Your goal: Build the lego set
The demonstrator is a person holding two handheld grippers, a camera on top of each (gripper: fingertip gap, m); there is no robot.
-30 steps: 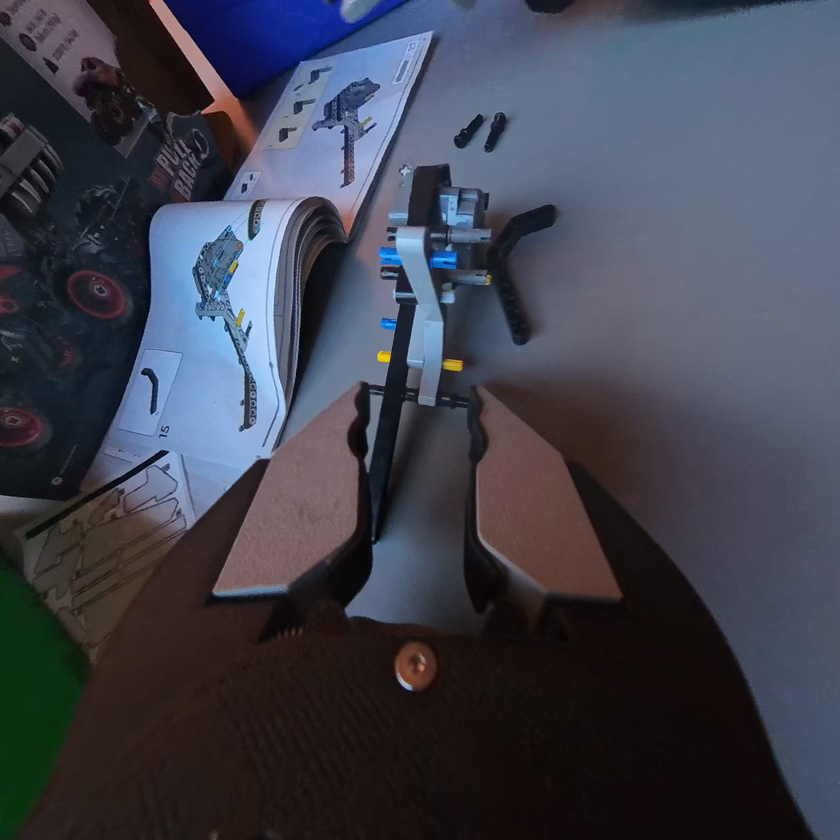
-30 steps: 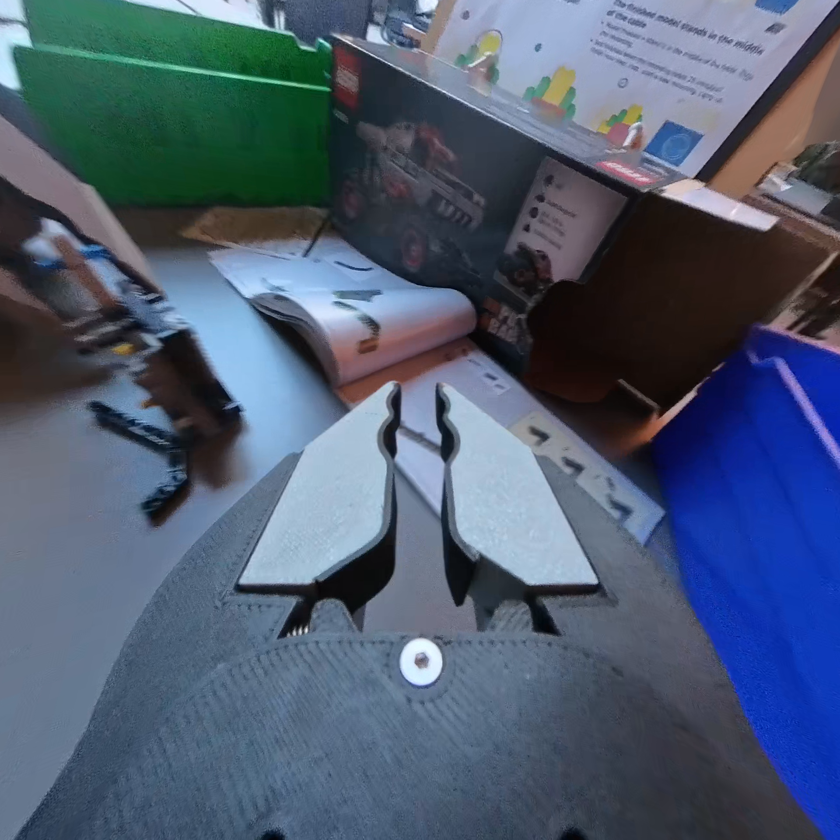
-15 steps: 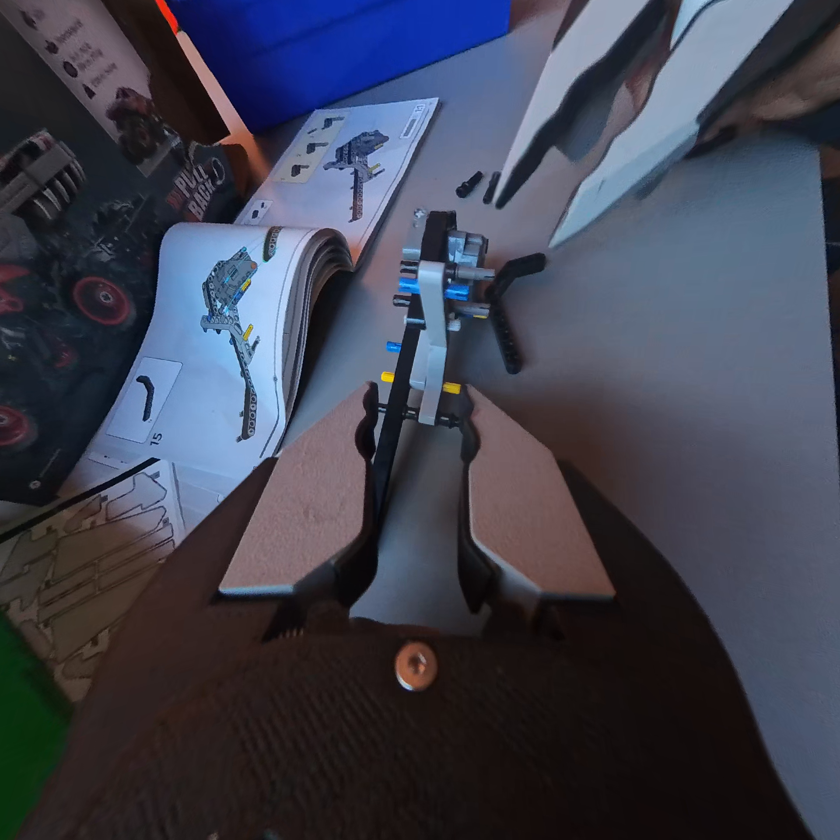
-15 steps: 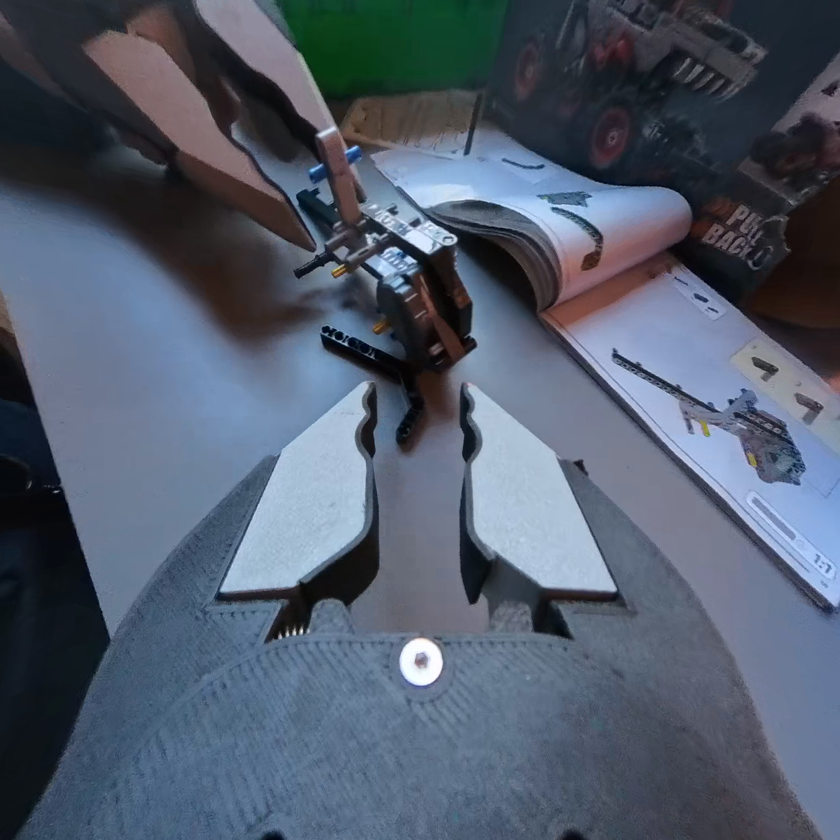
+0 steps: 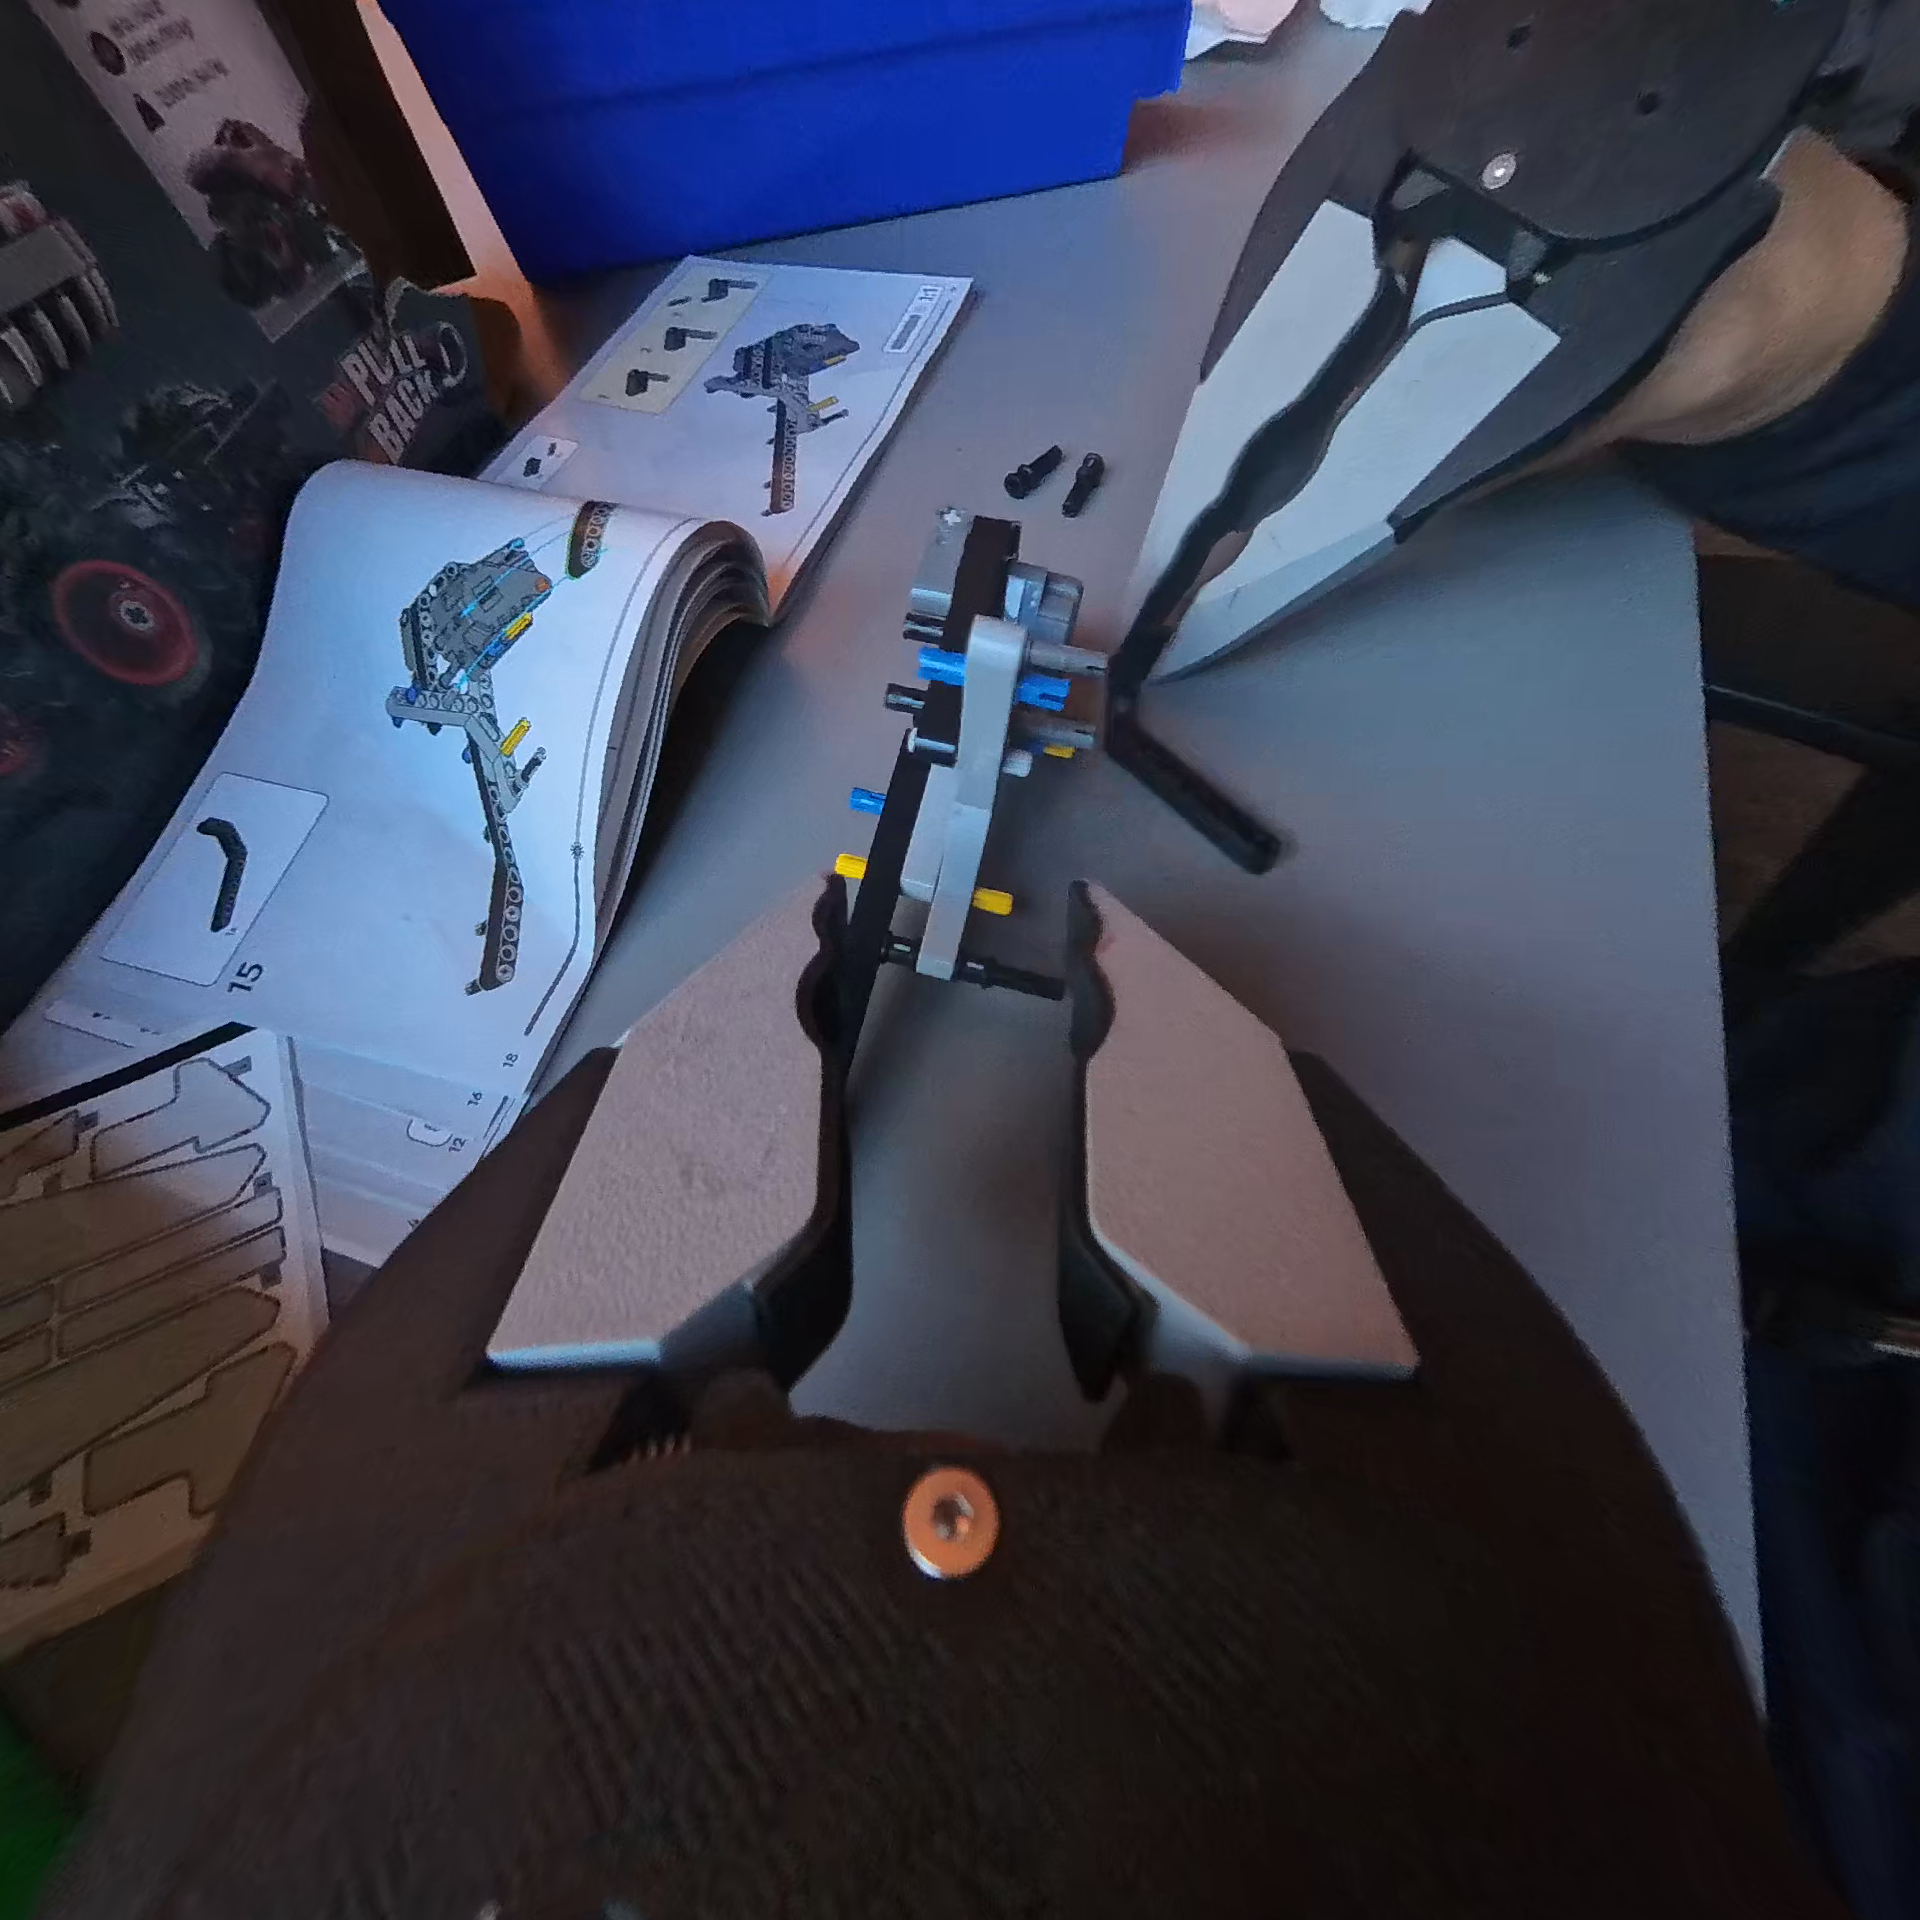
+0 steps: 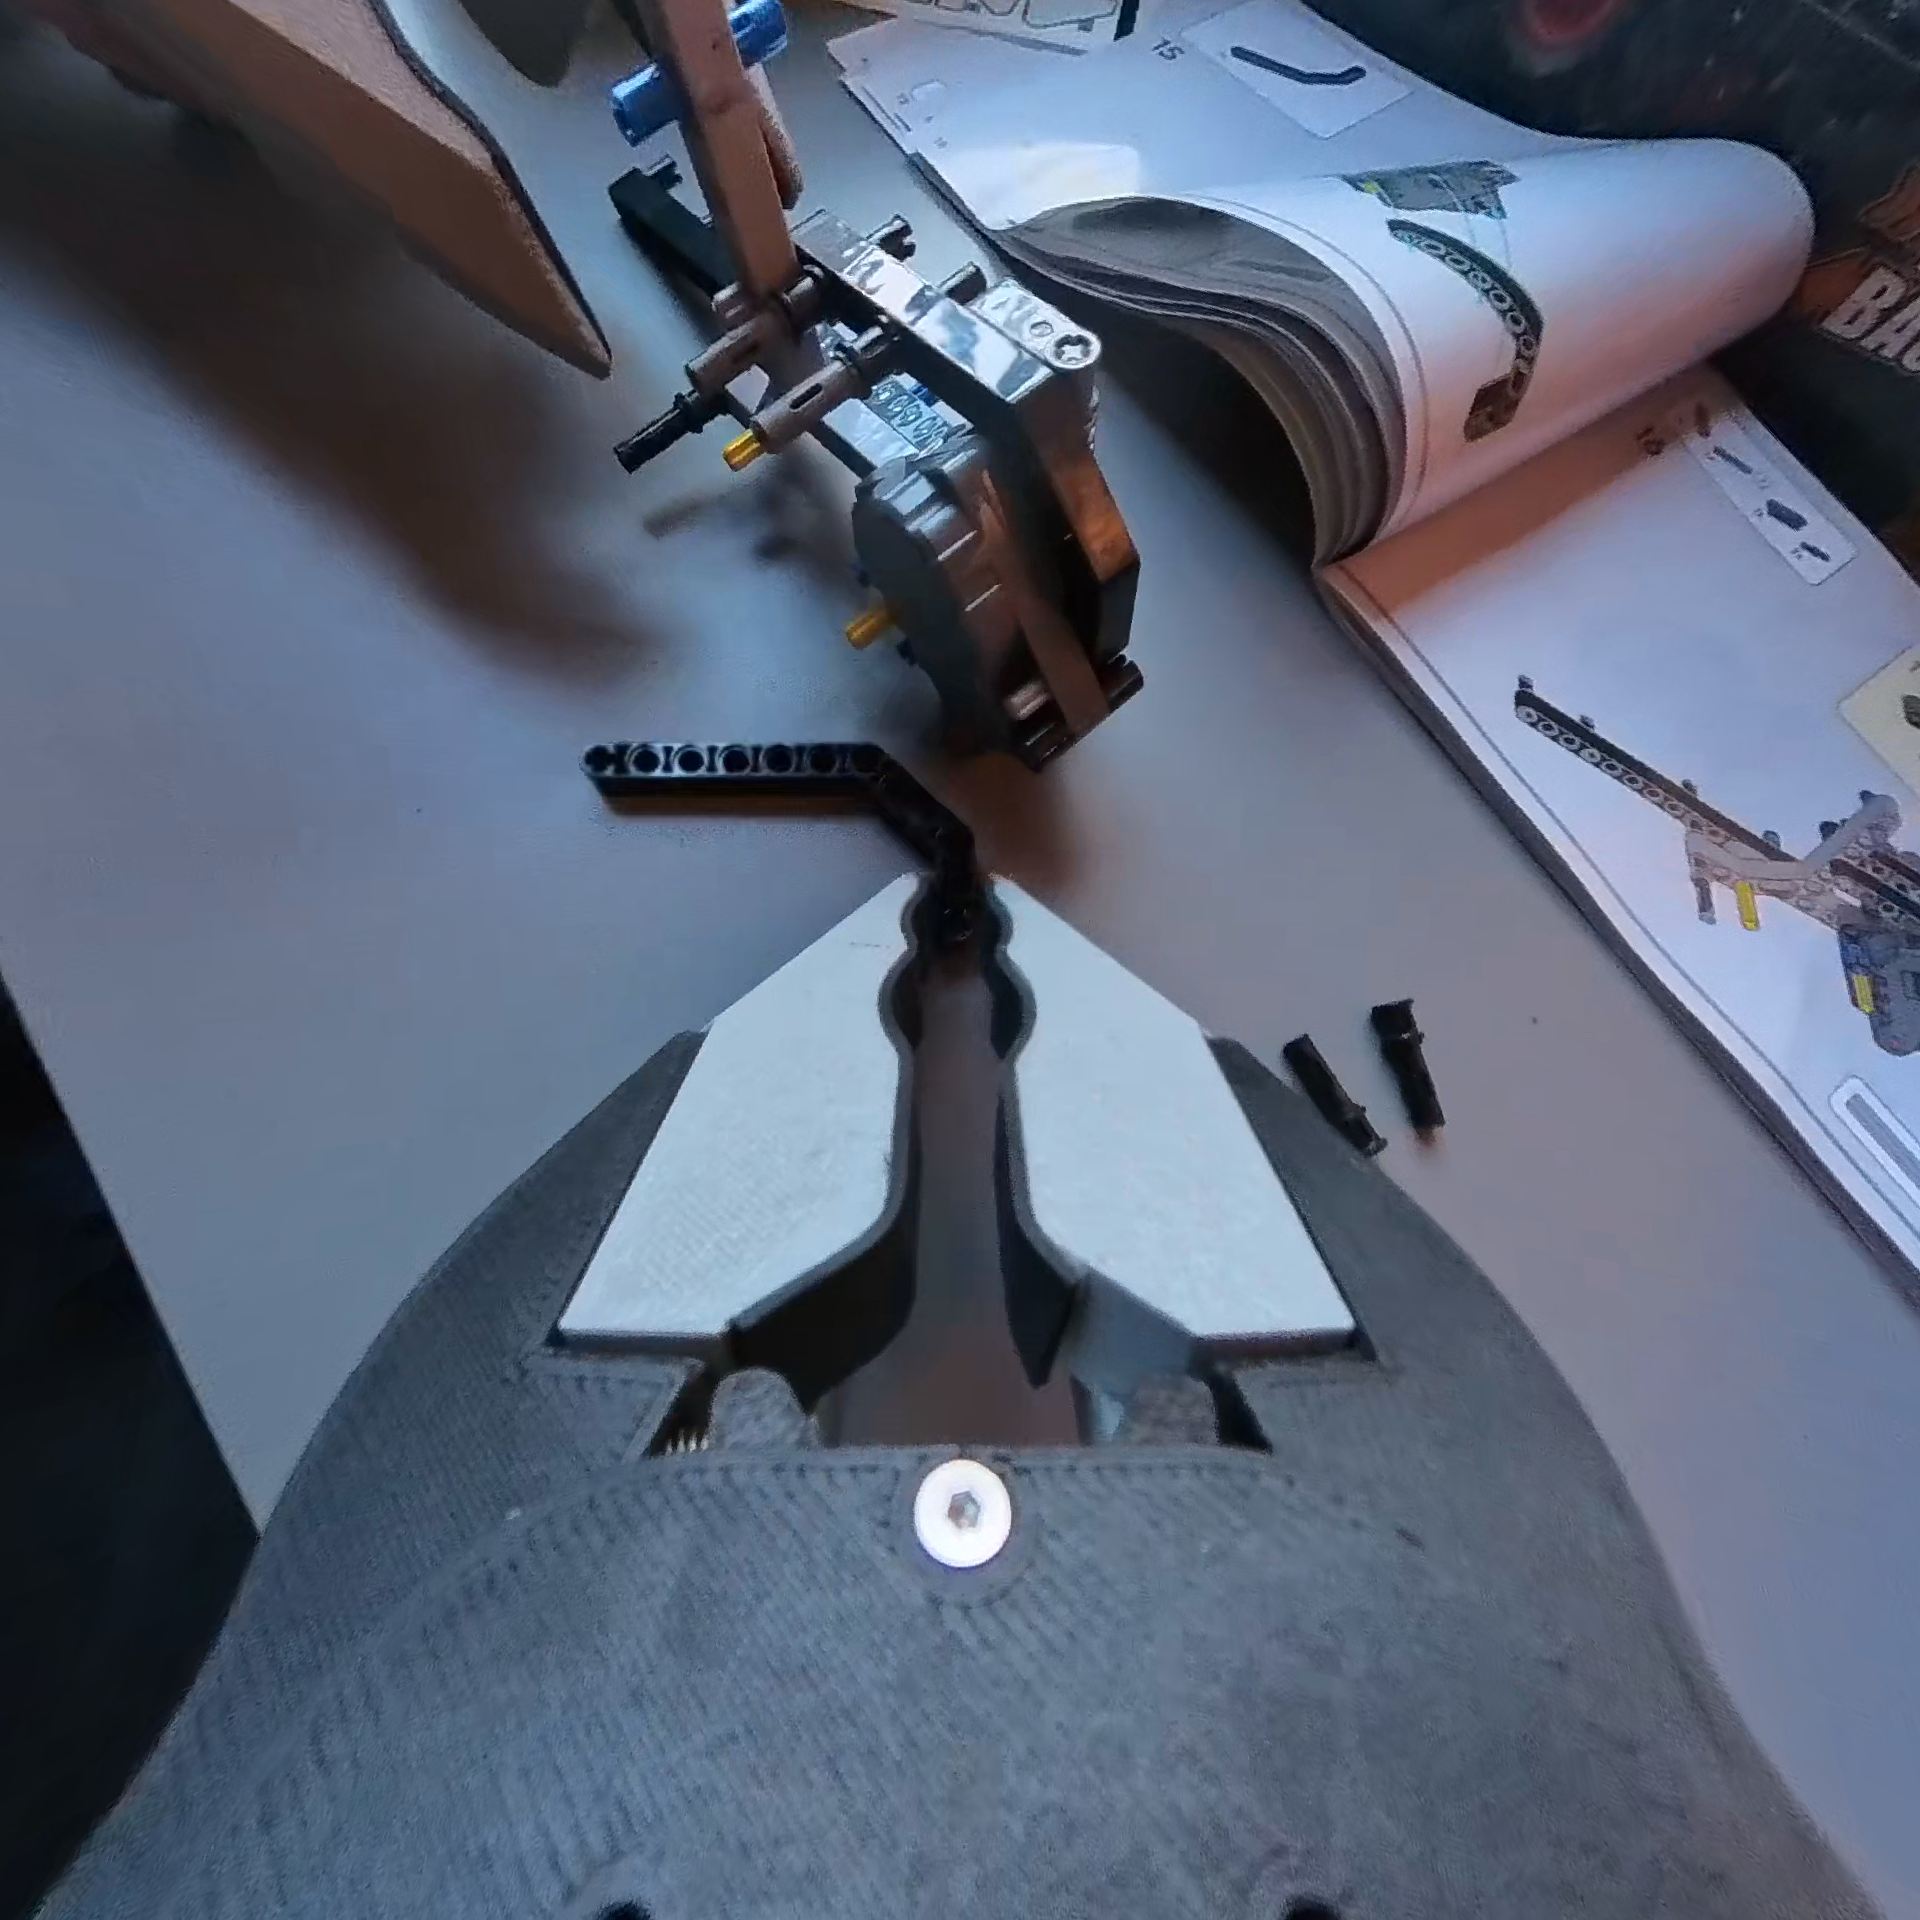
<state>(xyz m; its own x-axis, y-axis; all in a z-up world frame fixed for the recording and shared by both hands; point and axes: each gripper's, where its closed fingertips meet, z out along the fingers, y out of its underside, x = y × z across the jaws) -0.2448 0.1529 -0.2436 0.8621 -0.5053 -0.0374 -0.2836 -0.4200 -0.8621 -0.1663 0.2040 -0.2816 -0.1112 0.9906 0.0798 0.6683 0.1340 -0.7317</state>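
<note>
The part-built lego assembly [image 5: 971, 727], a long black beam with a grey arm, blue and yellow pins and a grey motor block, stands on edge on the grey table. My left gripper [image 5: 956, 935] is shut on its near end, fingers on the black beam and cross axle. The assembly also shows in the right wrist view [image 6: 987, 499]. A black bent beam [image 6: 727, 761] lies flat beside it. My right gripper [image 6: 956, 909] is shut on the beam's short end. In the left wrist view the right gripper [image 5: 1132, 665] comes down from the upper right onto that beam [image 5: 1195, 800].
Two black pins [image 5: 1055, 483] lie just past the assembly, right of my right gripper [image 6: 1361, 1081]. An open instruction booklet [image 5: 416, 727] lies left, with the set's box [image 5: 125, 416] and a blue bin [image 5: 779, 104] behind. The table's edge [image 5: 1704, 935] runs along the right. There is about 11 centimeters between the tips of the two grippers.
My right gripper swung from the booklet and box over to the bent beam, came down and closed on its short end. My left gripper kept hold of the assembly.
</note>
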